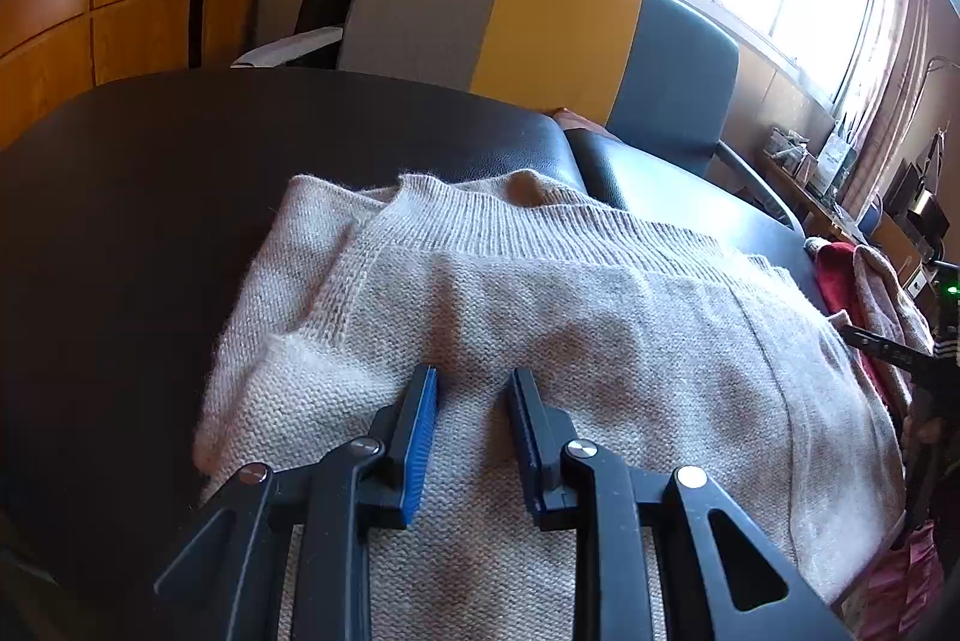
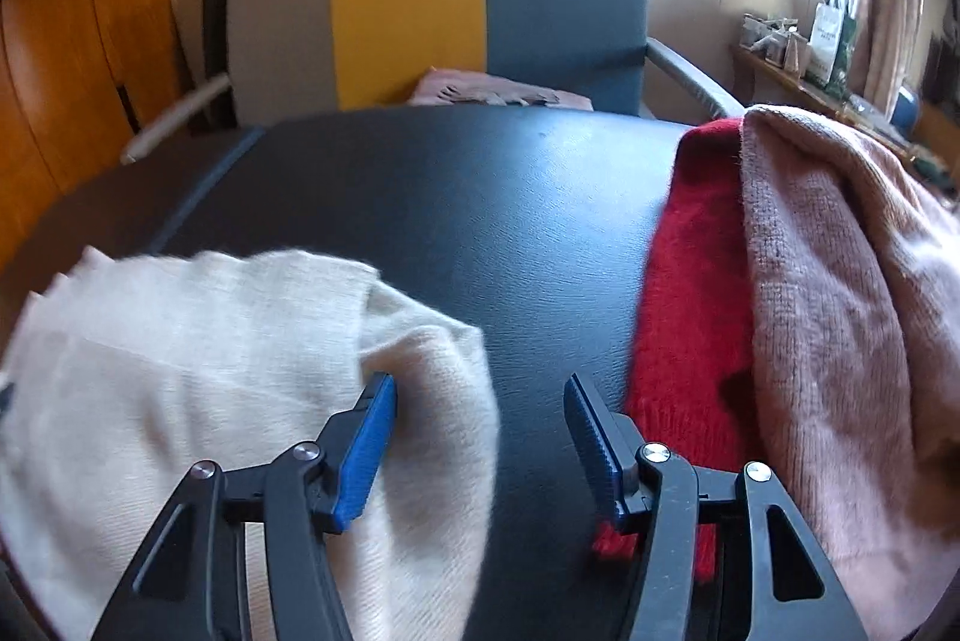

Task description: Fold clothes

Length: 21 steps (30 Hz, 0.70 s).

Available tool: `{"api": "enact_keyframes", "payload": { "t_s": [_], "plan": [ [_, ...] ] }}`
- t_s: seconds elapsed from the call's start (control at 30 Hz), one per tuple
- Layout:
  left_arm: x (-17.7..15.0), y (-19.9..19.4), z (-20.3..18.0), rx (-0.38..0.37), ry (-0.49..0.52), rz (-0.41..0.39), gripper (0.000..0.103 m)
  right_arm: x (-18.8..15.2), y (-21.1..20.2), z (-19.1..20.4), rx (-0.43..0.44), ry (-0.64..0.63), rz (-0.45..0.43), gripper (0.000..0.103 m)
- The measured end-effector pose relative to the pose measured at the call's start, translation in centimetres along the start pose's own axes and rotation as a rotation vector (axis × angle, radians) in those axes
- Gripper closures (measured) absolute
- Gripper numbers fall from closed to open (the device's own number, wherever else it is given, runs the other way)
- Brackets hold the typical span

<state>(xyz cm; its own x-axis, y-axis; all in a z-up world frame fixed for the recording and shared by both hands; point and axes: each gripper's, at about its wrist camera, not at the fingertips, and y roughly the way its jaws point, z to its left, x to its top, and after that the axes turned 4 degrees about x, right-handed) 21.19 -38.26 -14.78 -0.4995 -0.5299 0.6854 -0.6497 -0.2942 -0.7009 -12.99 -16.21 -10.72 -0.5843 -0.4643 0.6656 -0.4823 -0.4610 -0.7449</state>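
Cream sweater lies partly folded on the black table. Left gripper hovers over it, fingers apart and empty; right gripper, fingers wide apart, sits between it and a red sweater.

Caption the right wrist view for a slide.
Open right gripper over the black table, between a cream sweater and piled red and pink knitwear.
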Motion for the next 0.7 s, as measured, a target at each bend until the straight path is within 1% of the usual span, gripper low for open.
{"api": "enact_keyframes", "payload": {
  "t_s": [0.07,0.13,0.17,0.23,0.4,0.47,0.6,0.7],
  "plan": [
    [0.0,0.0,0.1,-0.007,-0.003,0.0,0.079,0.1,0.1,-0.1,-0.037,-0.022,0.001,0.044],
    [-0.1,0.0,0.2,-0.011,-0.004,-0.004,0.079,0.1,0.3,-0.2,-0.075,-0.044,0.003,0.039],
    [-0.1,0.0,0.2,-0.011,-0.003,-0.005,0.079,0.1,0.3,-0.3,-0.093,-0.055,0.004,0.035],
    [0.0,0.1,0.2,-0.009,-0.001,-0.006,0.079,0.2,0.4,-0.4,-0.131,-0.077,0.005,0.032],
    [0.0,0.2,0.3,-0.012,0.0,-0.01,0.079,0.3,0.7,-0.6,-0.214,-0.129,0.008,0.031],
    [0.0,0.2,0.4,-0.012,-0.002,-0.012,0.079,0.6,0.4,-0.3,-0.161,-0.122,0.005,0.034],
    [-0.1,0.1,0.3,-0.01,-0.002,-0.017,0.079,1.2,-0.2,0.4,-0.055,-0.107,-0.001,0.047],
    [-0.1,0.1,0.3,-0.009,-0.005,-0.016,0.079,1.7,-0.6,0.9,0.025,-0.097,-0.006,0.053]
  ]
}}
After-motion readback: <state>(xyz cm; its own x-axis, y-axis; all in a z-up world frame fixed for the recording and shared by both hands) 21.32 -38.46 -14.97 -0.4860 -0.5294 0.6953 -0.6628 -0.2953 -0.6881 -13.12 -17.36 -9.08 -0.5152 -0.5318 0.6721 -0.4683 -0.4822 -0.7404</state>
